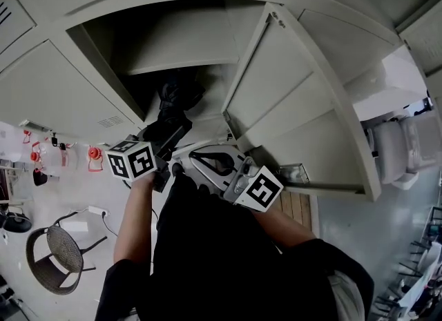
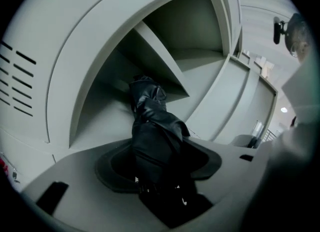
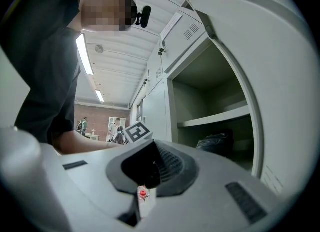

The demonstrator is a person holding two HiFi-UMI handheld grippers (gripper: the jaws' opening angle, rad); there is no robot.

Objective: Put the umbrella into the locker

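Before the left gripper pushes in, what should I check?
1. Locker door open: ok.
2. Left gripper jaws shut on umbrella: ok.
3. Umbrella's far end under the shelf: ok.
4. Whole umbrella inside locker: not ok, near end is at the jaws.
5. Room deeper in the compartment: cannot tell, too dark.
6. Right gripper out of the opening: ok.

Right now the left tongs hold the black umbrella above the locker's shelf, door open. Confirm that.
Not above. The black umbrella, held in the left tongs, reaches into the locker below its shelf, as the left gripper view shows. The door is open.
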